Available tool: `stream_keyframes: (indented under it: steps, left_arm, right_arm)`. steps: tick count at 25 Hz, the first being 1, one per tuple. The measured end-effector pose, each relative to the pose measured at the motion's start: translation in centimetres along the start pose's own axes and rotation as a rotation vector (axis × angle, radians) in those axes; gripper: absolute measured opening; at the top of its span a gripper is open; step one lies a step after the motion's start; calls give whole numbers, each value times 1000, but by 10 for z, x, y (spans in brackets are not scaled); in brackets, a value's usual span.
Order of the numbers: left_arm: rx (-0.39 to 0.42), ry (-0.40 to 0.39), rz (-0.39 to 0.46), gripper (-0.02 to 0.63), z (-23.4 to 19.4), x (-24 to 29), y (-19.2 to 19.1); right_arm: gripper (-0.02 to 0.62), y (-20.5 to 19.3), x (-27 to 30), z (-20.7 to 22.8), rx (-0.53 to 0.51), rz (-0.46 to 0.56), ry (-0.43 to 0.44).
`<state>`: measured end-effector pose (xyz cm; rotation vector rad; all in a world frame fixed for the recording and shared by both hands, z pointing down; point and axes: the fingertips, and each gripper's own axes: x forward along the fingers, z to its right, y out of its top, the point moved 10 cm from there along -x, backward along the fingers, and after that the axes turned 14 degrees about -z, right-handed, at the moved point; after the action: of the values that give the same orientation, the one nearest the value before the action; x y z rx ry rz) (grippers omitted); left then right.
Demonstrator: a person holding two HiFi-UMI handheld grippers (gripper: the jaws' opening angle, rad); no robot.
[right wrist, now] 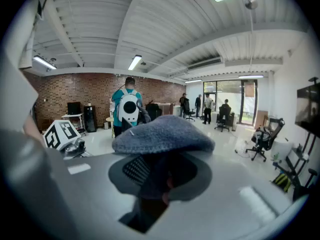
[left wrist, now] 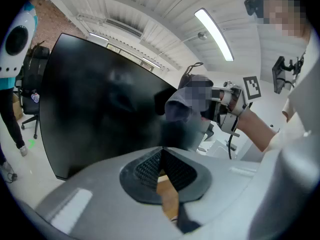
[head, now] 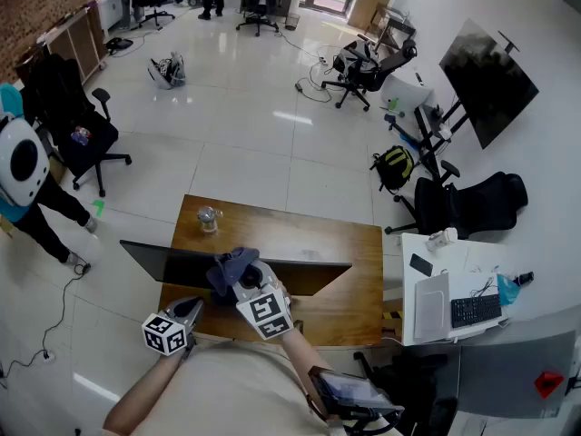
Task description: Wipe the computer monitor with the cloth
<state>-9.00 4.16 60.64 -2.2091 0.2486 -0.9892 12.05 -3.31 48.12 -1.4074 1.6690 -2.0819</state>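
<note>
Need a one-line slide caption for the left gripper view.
Left gripper, jaws shut and empty, faces the black monitor while the right gripper holds the grey cloth at its edge.

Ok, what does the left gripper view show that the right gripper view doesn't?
Only the left gripper view: the black flat monitor screen, and the left gripper with jaws shut, empty. Only the right gripper view: that gripper's marker cube and the far glass doors. Both: the grey-blue knitted cloth clamped in the right gripper, and a person wearing a white backpack.
</note>
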Motion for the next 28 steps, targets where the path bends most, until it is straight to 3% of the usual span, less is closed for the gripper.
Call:
stream_keyframes:
  steps: [16,28]
  left_arm:
    - [-5,-8,-8,0,31,35,2]
    - [-9,-5,-8,0,35,44,1]
  right_arm:
    - [83,-26,-29,36,4,13,10]
    - [83,-50,-59,66,63,19,-41]
